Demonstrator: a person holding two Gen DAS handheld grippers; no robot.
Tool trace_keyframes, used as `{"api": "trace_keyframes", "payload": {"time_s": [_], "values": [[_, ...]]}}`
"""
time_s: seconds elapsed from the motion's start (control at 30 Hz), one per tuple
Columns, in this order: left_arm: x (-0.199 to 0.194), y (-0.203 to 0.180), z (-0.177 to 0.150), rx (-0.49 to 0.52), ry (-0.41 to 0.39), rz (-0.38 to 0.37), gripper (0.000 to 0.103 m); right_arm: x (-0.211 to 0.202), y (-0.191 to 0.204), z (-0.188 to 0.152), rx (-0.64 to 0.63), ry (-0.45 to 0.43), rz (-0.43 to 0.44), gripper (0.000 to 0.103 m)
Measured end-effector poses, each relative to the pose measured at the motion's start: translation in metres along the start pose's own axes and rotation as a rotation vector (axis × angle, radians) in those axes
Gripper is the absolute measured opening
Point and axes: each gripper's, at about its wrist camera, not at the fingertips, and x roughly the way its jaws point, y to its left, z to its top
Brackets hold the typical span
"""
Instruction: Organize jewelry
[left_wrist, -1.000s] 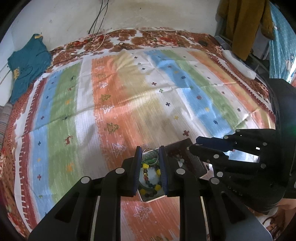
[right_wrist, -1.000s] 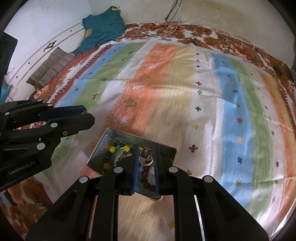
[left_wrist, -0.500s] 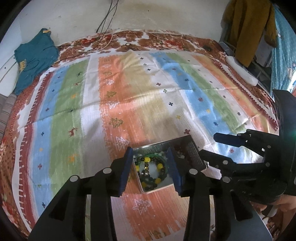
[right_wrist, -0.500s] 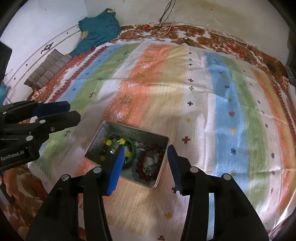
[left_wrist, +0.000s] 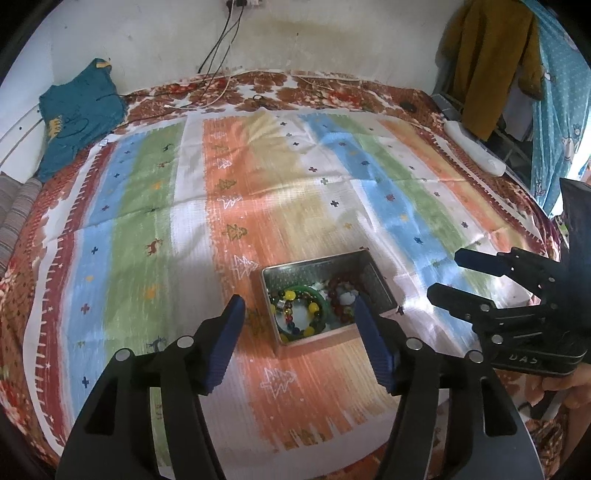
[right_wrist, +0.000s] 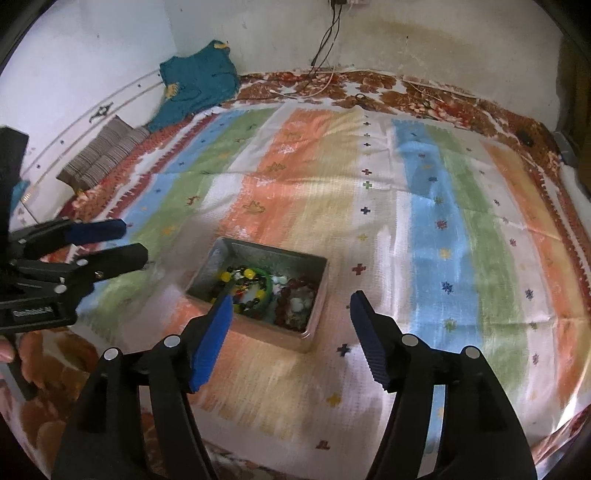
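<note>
— Looking at the metal tin (left_wrist: 376, 280) on the bedspread (left_wrist: 192, 221): bead bracelets (left_wrist: 299, 314) inside, both pairs of jaws spread, gripping nothing.
— Beads look light, slippery, loosely strung; I'd pinch one strand, not the heap.

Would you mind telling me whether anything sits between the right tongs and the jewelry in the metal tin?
Nothing visible does. The right tongs hang open above the near side of the tin, which has no lid on it, and the beaded bracelets lie exposed inside. The left tongs stand off to one side.
</note>
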Motion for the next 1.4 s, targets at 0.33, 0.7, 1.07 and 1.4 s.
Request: {"api": "trace_keyframes", "payload": {"time_s": [0.33, 0.7, 1.07, 1.4], "values": [[-0.021, -0.005, -0.017, 0.009, -0.056, 0.014, 0.075, -0.027, 0.004, -0.018, 0.013, -0.067, -0.004, 0.078], [-0.031, -0.011, -0.029, 0.029, -0.097, 0.055, 0.097, -0.041, 0.005, -0.026, 0.014, -0.118, -0.028, 0.093], [-0.035, -0.012, -0.033, 0.038, -0.127, 0.067, 0.097, -0.042, 0.009, -0.029, 0.001, -0.124, -0.051, 0.096], [-0.038, -0.013, -0.033, 0.04, -0.139, 0.074, 0.097, -0.047, 0.009, -0.03, -0.005, -0.143, -0.046, 0.096]]}}
